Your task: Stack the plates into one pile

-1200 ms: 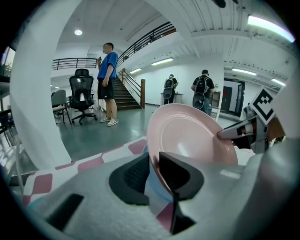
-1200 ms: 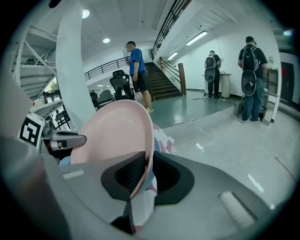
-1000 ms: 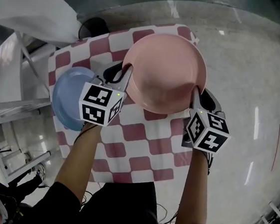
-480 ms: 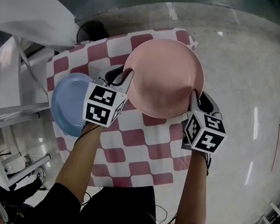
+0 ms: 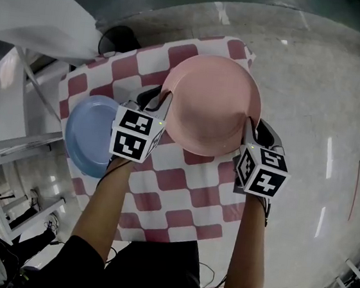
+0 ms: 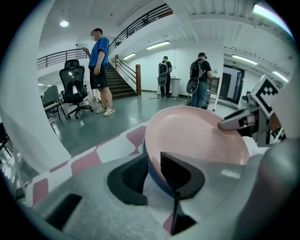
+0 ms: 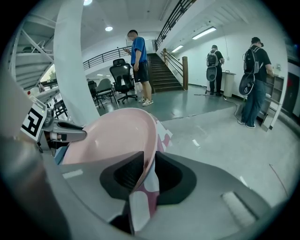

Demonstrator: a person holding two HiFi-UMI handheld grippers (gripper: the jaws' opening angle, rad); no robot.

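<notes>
Head view shows the pink plate [image 5: 210, 102] spanning the gap between the two grippers, over a red-and-white checked tablecloth [image 5: 182, 179]. The left gripper [image 5: 161, 102] meets the plate's near-left rim and the right gripper [image 5: 254, 130] meets its near-right rim. A forearm runs back from each gripper toward the camera. The blue plate [image 5: 87, 133] lies flat on the cloth on the outer side of the left gripper, just beside it and partly hidden under its marker cube, clear of the right gripper. In the left gripper view the jaws stand a little apart with the pink rim between them. The rim lies close against the jaw on the plate's inner side, with a sliver of cloth showing by the other pad, so the hold looks slack rather than pinched. A thin blue edge follows the pink rim from below there, and I cannot tell whether it belongs to the blue plate. In the right gripper view the jaws are opening with the pink rim standing in the gap between the pads, and the plate's bowl curves away toward the left gripper. Beyond the plate a grey floor [image 7: 211, 126] stretches out to a staircase [image 7: 168, 75], with a person in a blue shirt [image 7: 138, 65] standing beside an office chair [image 7: 123, 82].
</notes>
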